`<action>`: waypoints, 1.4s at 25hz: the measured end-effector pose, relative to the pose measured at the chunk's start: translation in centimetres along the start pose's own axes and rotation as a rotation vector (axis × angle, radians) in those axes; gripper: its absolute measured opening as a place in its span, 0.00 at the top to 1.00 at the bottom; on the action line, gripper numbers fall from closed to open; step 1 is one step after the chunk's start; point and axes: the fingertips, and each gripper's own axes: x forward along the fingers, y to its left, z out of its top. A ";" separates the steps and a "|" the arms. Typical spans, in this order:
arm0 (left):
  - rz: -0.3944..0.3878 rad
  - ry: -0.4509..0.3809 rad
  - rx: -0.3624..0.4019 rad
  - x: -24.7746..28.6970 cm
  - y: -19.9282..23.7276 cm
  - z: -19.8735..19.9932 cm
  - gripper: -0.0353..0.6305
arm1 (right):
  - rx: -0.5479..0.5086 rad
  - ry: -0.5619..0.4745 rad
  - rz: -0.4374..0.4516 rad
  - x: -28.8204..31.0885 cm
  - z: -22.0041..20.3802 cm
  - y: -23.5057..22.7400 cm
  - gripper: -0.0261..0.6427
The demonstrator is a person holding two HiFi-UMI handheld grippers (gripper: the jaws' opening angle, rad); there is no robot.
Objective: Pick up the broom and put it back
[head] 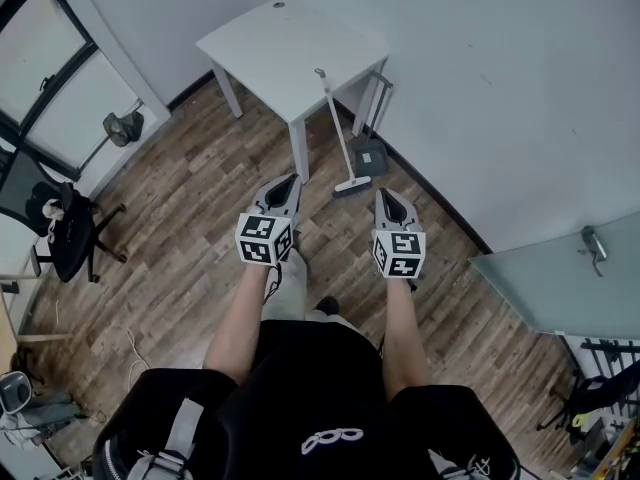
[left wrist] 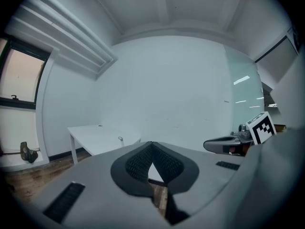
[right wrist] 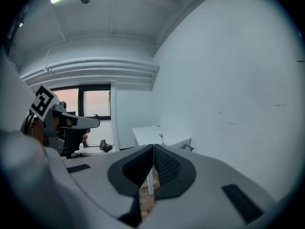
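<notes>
A white broom (head: pixel 338 133) leans against the front edge of a white table (head: pixel 270 43), its head on the wood floor beside a grey dustpan (head: pixel 368 156). My left gripper (head: pixel 290 180) hovers short of the broom head, to its left, jaws shut and empty. My right gripper (head: pixel 387 194) is level with it, just right of the broom head, also shut with nothing held. In the left gripper view the closed tips (left wrist: pixel 151 144) point at the table (left wrist: pixel 95 138) with the broom's handle top (left wrist: pixel 120 139) showing. In the right gripper view the shut tips (right wrist: pixel 153 146) point toward the table (right wrist: pixel 157 133).
A white wall runs along the right, with a glass panel (head: pixel 560 283) and its handle at lower right. A black office chair (head: pixel 50 218) stands at the left by the windows. Wood floor (head: pixel 190 208) lies between chair and table. A table leg (head: pixel 298 150) stands just ahead of the left gripper.
</notes>
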 end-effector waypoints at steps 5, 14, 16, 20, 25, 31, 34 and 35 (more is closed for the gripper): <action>0.002 0.005 -0.011 2.8 2.3 0.4 0.92 | 0.012 0.011 0.000 3.4 0.2 -0.2 0.92; -0.013 0.020 -0.044 12.0 7.8 1.0 0.92 | 0.006 0.047 0.031 13.5 1.5 -1.5 0.92; -0.009 0.023 -0.055 14.2 9.8 1.4 0.92 | 0.006 0.059 0.036 16.2 1.9 -1.8 0.93; -0.009 0.020 -0.067 18.6 13.1 3.1 0.92 | 0.013 0.070 0.038 21.3 3.4 -2.9 0.92; -0.029 0.034 -0.063 22.7 15.9 4.1 0.92 | 0.017 0.087 0.031 26.2 4.7 -3.8 0.92; -0.045 0.049 -0.064 26.5 19.0 4.8 0.92 | 0.032 0.103 0.024 31.0 5.4 -4.4 0.92; -0.053 0.058 -0.064 27.8 20.5 4.8 0.92 | 0.034 0.114 0.021 33.0 5.5 -4.3 0.93; -0.055 0.060 -0.069 28.2 20.9 4.8 0.92 | 0.036 0.116 0.019 33.6 5.6 -4.2 0.92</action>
